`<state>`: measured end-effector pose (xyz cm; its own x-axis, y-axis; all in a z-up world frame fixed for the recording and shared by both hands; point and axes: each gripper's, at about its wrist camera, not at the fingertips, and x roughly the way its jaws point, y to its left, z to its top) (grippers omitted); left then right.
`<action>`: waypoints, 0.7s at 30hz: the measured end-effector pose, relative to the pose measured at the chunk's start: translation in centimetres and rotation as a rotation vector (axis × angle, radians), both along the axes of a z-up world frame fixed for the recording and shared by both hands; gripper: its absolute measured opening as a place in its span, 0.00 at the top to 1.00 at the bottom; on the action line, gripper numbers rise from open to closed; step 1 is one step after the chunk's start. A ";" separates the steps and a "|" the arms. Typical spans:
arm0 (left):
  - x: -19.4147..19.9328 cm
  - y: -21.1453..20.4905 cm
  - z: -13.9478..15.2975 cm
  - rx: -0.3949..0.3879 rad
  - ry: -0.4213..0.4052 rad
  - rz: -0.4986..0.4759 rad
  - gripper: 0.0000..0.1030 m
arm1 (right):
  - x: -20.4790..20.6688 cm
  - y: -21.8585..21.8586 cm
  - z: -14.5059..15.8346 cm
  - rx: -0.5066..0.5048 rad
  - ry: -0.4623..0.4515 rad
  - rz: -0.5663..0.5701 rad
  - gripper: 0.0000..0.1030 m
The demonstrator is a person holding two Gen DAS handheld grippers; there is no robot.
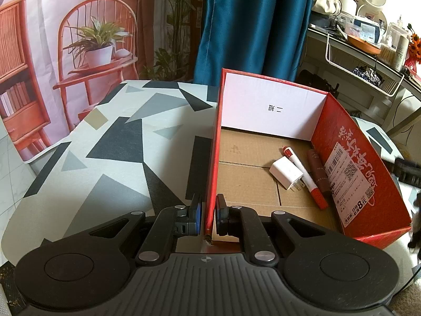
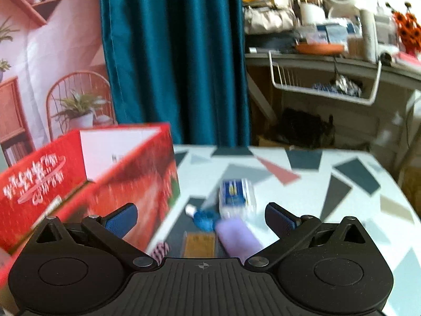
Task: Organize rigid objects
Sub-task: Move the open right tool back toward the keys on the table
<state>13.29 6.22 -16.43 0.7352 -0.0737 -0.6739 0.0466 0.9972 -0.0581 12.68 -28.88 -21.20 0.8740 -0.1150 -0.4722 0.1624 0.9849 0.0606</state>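
Observation:
A red cardboard box point(image 1: 363, 173) stands open on the patterned table point(image 1: 118, 142). Inside lie a white charger plug point(image 1: 286, 173), a red-and-white marker point(image 1: 302, 173) and a dark brown tube point(image 1: 319, 172). My left gripper point(image 1: 208, 216) is shut on the box's near left wall. In the right wrist view the box point(image 2: 86, 173) is at the left. My right gripper point(image 2: 201, 217) is open above a blue-and-white packet point(image 2: 236, 197), a blue cap point(image 2: 204, 218), a purple tube point(image 2: 238, 238) and a brown card point(image 2: 200, 245) on the table point(image 2: 329, 200).
A teal curtain point(image 1: 252, 26) hangs behind the table. A cluttered shelf with a white wire basket point(image 2: 323, 84) stands at the right. A printed backdrop point(image 1: 79, 39) hangs at the left.

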 end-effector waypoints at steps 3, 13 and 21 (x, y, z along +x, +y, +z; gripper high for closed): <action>0.0 0.0 0.0 -0.001 -0.001 0.000 0.88 | -0.7 0.3 -1.7 0.021 0.050 -0.004 0.09; 0.0 0.0 0.0 -0.002 -0.001 0.000 0.88 | 0.0 2.3 -4.3 0.037 0.191 -0.007 0.39; 0.0 -0.2 0.0 0.001 -0.002 -0.001 0.88 | 1.9 2.9 -5.3 0.043 0.266 -0.064 0.54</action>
<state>13.33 6.06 -16.39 0.7368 -0.0735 -0.6721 0.0476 0.9972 -0.0569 14.62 -25.97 -26.52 0.7104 -0.1404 -0.6897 0.2395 0.9696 0.0494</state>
